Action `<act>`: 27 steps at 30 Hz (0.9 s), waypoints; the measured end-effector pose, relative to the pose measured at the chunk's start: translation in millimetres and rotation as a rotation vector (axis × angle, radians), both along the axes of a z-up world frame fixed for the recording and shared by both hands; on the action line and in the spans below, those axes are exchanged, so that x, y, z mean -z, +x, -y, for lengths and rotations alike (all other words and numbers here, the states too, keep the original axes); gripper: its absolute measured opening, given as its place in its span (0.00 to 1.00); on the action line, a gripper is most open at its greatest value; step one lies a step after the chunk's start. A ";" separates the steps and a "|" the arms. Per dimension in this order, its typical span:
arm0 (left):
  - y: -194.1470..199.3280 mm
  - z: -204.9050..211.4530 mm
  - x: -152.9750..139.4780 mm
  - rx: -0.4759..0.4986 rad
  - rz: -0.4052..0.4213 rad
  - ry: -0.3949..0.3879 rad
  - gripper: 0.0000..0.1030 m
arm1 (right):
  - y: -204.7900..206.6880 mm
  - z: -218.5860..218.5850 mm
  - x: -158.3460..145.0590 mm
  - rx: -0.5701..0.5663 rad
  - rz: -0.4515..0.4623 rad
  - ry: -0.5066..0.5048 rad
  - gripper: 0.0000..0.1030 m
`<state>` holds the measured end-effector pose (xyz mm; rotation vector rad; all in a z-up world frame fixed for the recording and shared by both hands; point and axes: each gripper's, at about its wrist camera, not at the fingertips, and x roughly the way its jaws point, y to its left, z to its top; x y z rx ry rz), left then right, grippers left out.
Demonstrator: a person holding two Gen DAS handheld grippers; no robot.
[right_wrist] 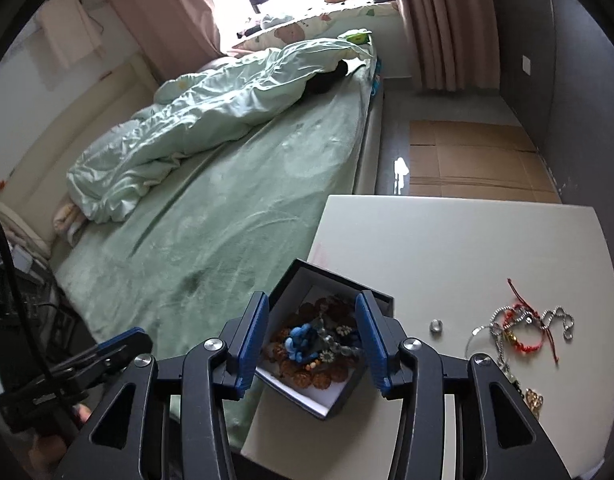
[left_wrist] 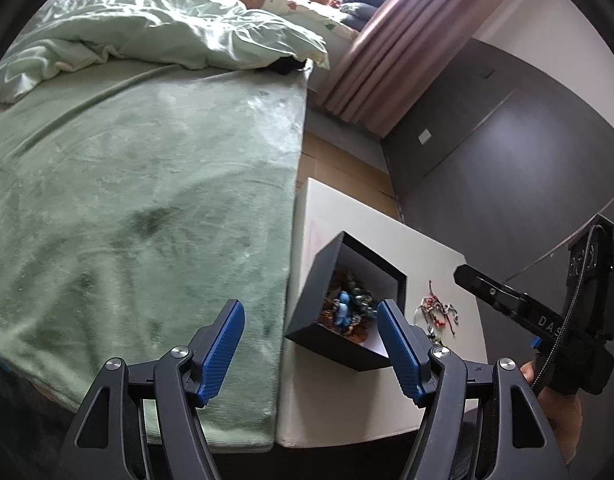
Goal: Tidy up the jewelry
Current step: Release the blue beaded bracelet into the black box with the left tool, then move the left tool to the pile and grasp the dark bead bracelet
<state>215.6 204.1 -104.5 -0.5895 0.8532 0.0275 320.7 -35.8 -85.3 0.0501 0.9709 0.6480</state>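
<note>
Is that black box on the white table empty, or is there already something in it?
Not empty. The open black box has no lid on and holds a heap of jewelry: brown beads, a blue knotted piece, small flowers.

So there's a white rectangular tabletop (right_wrist: 447, 232) pushed up against a bed with a fuzzy green blanket (right_wrist: 235, 220). An open black square box (right_wrist: 377, 300) of beaded jewelry sits on the table around 7 o'clock. A small silver ring (right_wrist: 436, 325) lies just beside it, and a tangled heap of silver chains and red cord bracelets (right_wrist: 523, 324) sits at 4 o'clock.
</note>
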 end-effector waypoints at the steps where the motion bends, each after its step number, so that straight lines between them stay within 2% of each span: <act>1: 2.6 5.5 -1.0 0.010 0.001 0.006 0.68 | 0.0 5.6 -0.6 0.006 -0.002 0.003 0.45; 9: 25.4 50.8 -5.3 0.099 0.007 0.034 0.68 | 3.4 68.8 2.7 0.088 -0.041 0.015 0.47; 11: 31.2 65.3 -6.7 0.124 0.011 0.046 0.72 | 3.9 84.4 3.4 0.112 -0.042 0.014 0.52; 13: 35.6 79.3 -8.0 0.145 0.020 0.061 0.84 | 4.6 99.3 4.5 0.132 -0.046 0.016 0.56; 16: 41.3 96.6 -9.8 0.176 0.026 0.075 0.86 | 5.9 117.3 7.8 0.155 -0.060 0.013 0.62; 20: 49.3 120.5 -8.5 0.226 0.018 0.089 0.87 | 5.5 137.1 12.7 0.183 -0.065 0.009 0.79; 27: 57.2 159.3 0.2 0.318 -0.003 0.115 0.86 | 2.8 174.4 29.9 0.236 -0.097 0.019 0.79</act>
